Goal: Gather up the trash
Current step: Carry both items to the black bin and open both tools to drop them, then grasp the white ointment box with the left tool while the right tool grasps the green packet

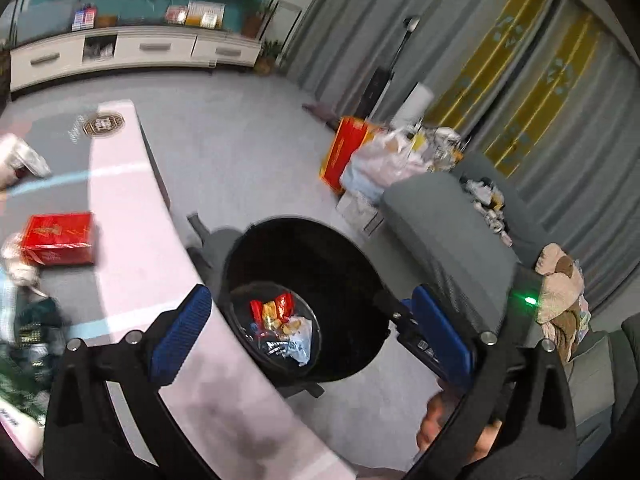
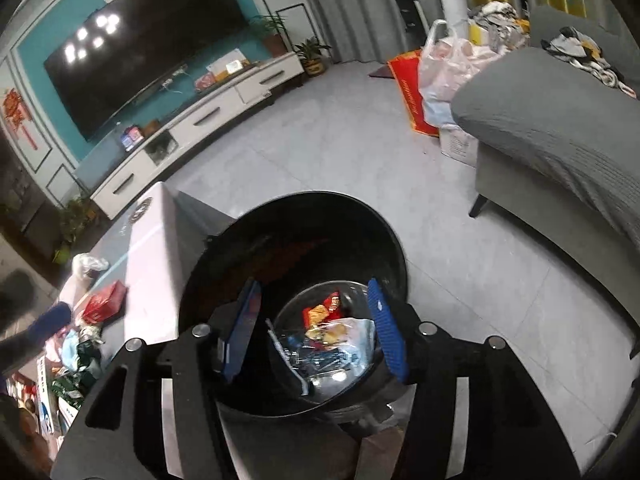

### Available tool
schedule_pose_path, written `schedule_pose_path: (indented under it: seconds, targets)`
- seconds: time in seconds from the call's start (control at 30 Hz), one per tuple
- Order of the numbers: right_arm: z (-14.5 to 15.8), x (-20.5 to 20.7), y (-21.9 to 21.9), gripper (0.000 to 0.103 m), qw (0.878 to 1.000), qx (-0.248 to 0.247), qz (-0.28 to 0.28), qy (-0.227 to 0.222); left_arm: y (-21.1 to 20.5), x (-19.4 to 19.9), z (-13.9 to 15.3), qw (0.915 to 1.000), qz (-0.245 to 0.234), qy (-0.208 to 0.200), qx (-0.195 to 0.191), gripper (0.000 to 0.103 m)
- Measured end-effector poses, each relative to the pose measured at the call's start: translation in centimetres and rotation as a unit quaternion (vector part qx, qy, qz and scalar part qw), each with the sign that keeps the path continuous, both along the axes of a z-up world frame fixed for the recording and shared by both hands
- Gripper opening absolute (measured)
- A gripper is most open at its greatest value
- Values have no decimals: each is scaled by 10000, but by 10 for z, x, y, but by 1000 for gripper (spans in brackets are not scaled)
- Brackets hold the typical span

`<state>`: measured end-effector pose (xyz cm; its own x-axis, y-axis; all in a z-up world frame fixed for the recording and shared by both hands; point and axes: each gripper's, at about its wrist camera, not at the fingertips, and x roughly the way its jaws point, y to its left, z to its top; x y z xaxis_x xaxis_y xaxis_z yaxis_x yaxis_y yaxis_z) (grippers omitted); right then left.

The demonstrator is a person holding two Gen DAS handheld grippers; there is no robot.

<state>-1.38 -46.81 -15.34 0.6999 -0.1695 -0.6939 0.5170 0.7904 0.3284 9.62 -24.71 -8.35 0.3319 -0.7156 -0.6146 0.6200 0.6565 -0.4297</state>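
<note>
Item: black trash bin (image 1: pixel 308 300), standing on the grey floor (image 1: pixel 240 160) just beside the edge of the low white table (image 1: pixel 132 220). We see it from above in both wrist views. Contents at the bottom: red and orange wrappers (image 1: pixel 276 308), a crumpled pale plastic piece (image 1: pixel 302 340), some dark foil scraps.

Left gripper (image 1: pixel 308 332): we hold it over the bin mouth, jaws spread wide, nothing between the blue pads (image 1: pixel 180 332).

Right gripper (image 2: pixel 312 332): we hold it above the bin too, pointing down into it, jaws partly apart, pads (image 2: pixel 386 332) free of any item; only the bin's contents show in the gap.

Step in hand, as we judge it: the drop into the bin, both grippers empty above it.

Remaining on the table: red box (image 1: pixel 60 240), a white crumpled bag (image 1: pixel 24 156), green and pale packaging (image 1: pixel 28 328) at the near end. Whether the red box counts as trash we cannot tell.

Next move, in our judgement: swing one gripper back over the table to the loose packaging, with jaws open wide enough for crumpled, springy plastic, and close low so it does not slip out.
</note>
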Motion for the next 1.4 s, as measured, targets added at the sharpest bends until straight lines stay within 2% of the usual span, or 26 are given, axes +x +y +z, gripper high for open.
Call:
schedule_pose_path:
  seconds: [0.13, 0.2, 0.27, 0.3, 0.33, 0.4, 0.5, 0.53, 0.57, 0.63, 0.7, 0.77, 0.87, 0.97, 1.1, 1.27, 1.4]
  targets:
    - [10, 2, 25, 60, 9991, -77, 384, -189, 54, -21, 20, 9964, 306, -475, -634, 100]
    - [14, 4, 39, 63, 9974, -163, 637, -309, 77, -34, 23, 9927, 436, -877, -710, 100]
    - [19, 8, 57, 66, 9940, -317, 973, -378, 91, -40, 19, 9948, 288, -896, -391, 100]
    - [21, 11, 69, 67, 9914, -390, 1180, -401, 98, -42, 14, 9968, 267, -755, -5, 100]
    - [24, 15, 83, 67, 9877, -465, 1436, -421, 108, -42, 11, 9969, 350, -639, 307, 100]
    - [26, 19, 107, 67, 9800, -542, 1865, -434, 133, -44, 11, 9931, 710, -722, 588, 100]
    - [29, 21, 143, 68, 9660, -642, 2460, -474, 186, -39, 19, 9770, 1710, -914, 889, 100]
    - [30, 22, 157, 71, 9592, -716, 2687, -508, 204, -34, 18, 9699, 2044, -817, 1039, 100]
    - [30, 22, 157, 72, 9592, -716, 2687, -508, 219, -27, 13, 9624, 2343, -656, 1205, 100]
    - [30, 25, 176, 74, 9486, -756, 3019, -568, 240, -20, 1, 9538, 2646, -447, 1349, 100]
    - [28, 32, 196, 74, 9400, -709, 3295, -530, 253, -20, -12, 9536, 2719, -334, 1247, 100]
    - [22, 41, 215, 74, 9333, -727, 3489, -436, 257, -16, -19, 9568, 2672, -210, 1123, 100]
    - [13, 54, 234, 74, 9286, -815, 3607, -304, 252, -14, -28, 9619, 2453, -70, 1208, 100]
    - [7, 62, 246, 74, 9251, -784, 3707, -252, 254, -15, -36, 9645, 2377, -102, 1150, 100]
    - [-2, 71, 256, 74, 9235, -769, 3757, -111, 266, -7, -50, 9627, 2446, 22, 1156, 100]
    - [-11, 80, 261, 74, 9240, -783, 3743, 29, 259, -5, -57, 9615, 2398, -29, 1341, 100]
    - [-16, 87, 263, 74, 9261, -753, 3696, 90, 258, 0, -65, 9614, 2404, 126, 1334, 100]
